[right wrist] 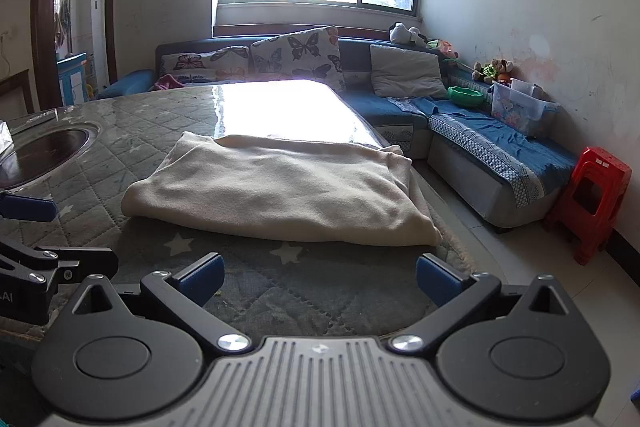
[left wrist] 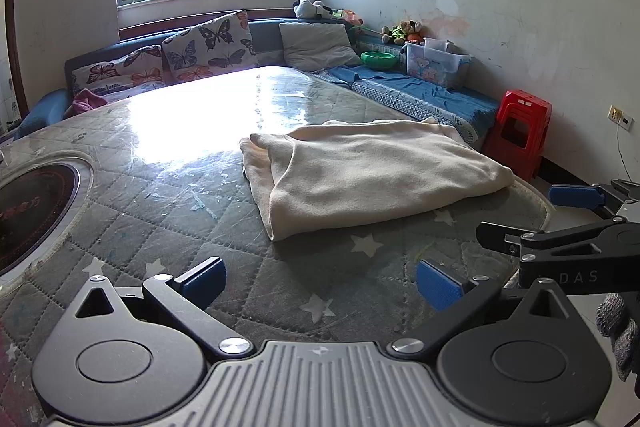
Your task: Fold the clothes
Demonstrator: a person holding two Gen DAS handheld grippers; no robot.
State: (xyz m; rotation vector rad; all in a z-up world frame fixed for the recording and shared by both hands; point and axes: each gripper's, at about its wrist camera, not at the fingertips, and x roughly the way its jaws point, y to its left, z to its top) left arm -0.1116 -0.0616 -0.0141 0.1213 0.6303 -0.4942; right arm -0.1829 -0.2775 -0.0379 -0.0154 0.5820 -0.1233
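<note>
Left wrist view: folded cream fleece garment [left wrist: 372, 175] on quilted grey star-print table cover [left wrist: 168, 211], w/ left gripper [left wrist: 320, 283] and right gripper [right wrist: 320, 279] both spread wide, empty, near it.

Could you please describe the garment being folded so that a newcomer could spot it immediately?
Start at the large table with the grey quilted, star-patterned cover, in front of the blue sofa. The cream garment lies folded on its near right part. It is the only cloth on the table, plain and pale, unlike the butterfly cushions behind.
</note>
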